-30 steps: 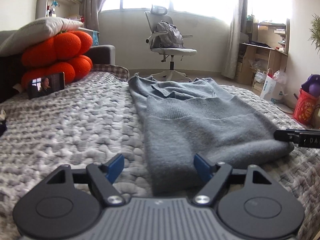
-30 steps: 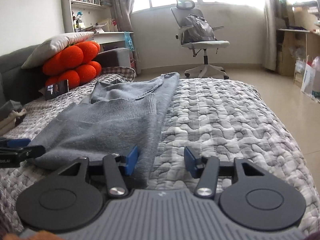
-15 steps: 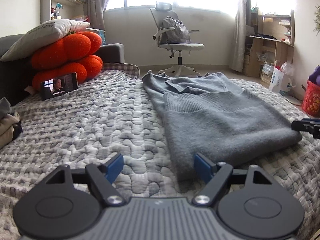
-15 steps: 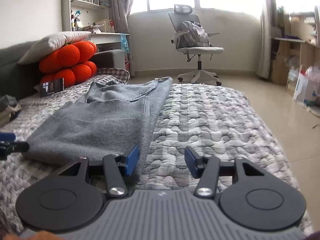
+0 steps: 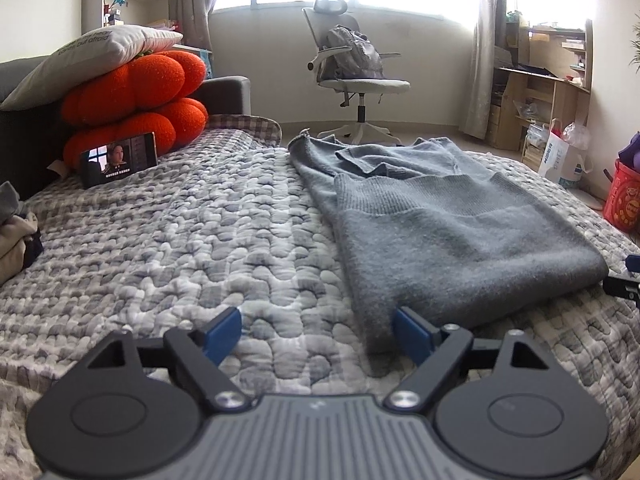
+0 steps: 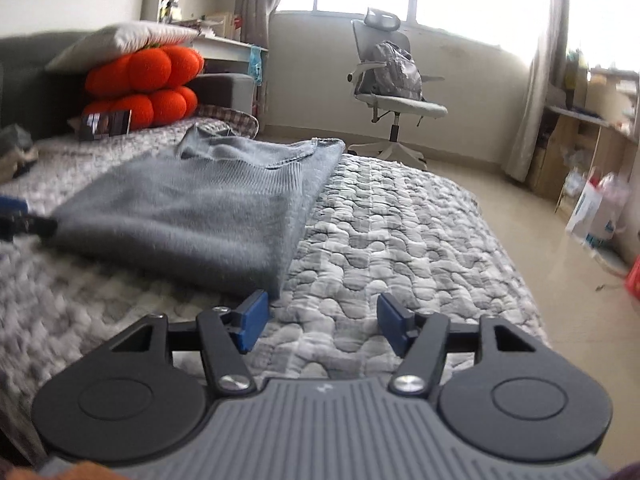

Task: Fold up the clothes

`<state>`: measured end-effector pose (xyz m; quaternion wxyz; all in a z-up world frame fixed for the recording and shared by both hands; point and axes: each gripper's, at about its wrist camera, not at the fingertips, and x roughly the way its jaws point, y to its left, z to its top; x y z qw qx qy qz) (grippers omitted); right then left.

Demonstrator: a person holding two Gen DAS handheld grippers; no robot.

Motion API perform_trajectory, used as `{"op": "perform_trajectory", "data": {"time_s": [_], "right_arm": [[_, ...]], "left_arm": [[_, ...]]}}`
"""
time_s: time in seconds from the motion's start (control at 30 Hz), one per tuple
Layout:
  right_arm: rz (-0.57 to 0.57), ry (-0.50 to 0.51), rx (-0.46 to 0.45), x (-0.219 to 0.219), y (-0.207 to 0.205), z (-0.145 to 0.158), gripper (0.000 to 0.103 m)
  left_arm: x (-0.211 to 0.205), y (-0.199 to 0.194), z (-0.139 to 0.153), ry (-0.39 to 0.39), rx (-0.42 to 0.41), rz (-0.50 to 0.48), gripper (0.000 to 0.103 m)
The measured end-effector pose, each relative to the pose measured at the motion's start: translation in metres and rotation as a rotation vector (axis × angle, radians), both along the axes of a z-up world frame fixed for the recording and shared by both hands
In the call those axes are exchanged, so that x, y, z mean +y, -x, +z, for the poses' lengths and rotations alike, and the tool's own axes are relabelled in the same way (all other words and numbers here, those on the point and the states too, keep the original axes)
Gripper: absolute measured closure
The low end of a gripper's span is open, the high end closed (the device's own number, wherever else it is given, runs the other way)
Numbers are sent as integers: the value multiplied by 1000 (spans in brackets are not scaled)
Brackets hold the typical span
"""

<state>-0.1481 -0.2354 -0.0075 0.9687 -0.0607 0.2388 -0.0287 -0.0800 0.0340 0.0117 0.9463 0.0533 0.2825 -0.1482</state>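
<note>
On the quilted bed (image 5: pixel 200 248) we see the folded grey sweater (image 5: pixel 452 232) lying flat. Our left hand-held gripper (image 5: pixel 316 334) has just been spreading its jaws, with the sweater's near corner lying between them, unpinched. Our right hand-held gripper (image 6: pixel 318 322) has just been opening too, over bare quilt beside the sweater's edge.

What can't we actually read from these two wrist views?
- Sweater underside and layer count: hidden by its own top fold, both views.
- Right claw in the left wrist view: cut off by the right edge, only a tip shows.
- Phone screen in the right wrist view: blurred and too small.
- Clothes pile at the left wrist view's left edge: cut off, item unclear.
- Pillow lettering: too small.
</note>
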Motion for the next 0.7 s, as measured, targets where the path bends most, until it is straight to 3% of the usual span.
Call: {"op": "perform_trajectory", "data": {"time_s": [0.47,0.7], "right_arm": [[99,152,-38,29,-3,-6,38],[174,308,-69,50,-9,-12,38]], "left_arm": [[-1,-5,-2,-2,22,4,13],[-1,-6,-1,0,28,7,13]]}}
